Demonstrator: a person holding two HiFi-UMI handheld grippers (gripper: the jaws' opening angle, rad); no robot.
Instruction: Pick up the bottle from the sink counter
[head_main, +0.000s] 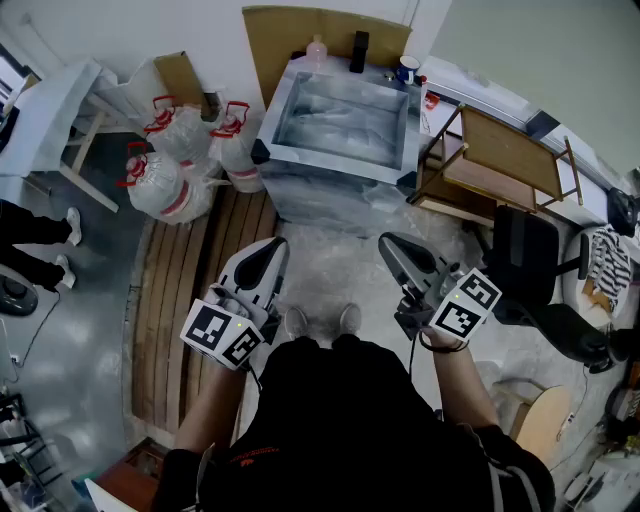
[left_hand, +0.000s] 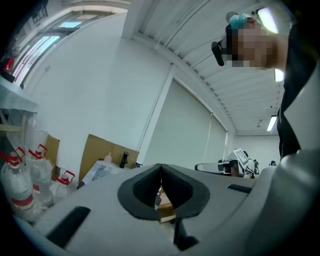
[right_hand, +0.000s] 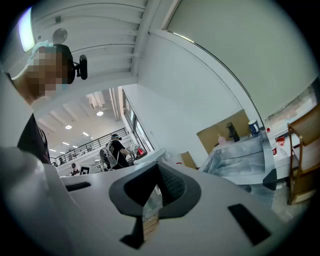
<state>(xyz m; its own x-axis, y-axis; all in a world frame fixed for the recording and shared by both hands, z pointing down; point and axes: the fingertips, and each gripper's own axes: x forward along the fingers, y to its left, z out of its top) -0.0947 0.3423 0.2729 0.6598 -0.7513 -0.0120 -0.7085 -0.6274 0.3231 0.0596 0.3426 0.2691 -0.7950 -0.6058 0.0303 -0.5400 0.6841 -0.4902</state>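
Left gripper (head_main: 271, 247) and right gripper (head_main: 389, 241), fingers closed on nothing, face the sink (head_main: 338, 160); a pink bottle (head_main: 317, 50) stands behind its basin.

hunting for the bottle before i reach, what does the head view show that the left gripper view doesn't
Only the head view: the inside of the sink basin, the person's shoes, the floor boards. Only the left gripper view: the ceiling. Both: the pink bottle at the sink's back edge, the cardboard behind it, the water jugs.
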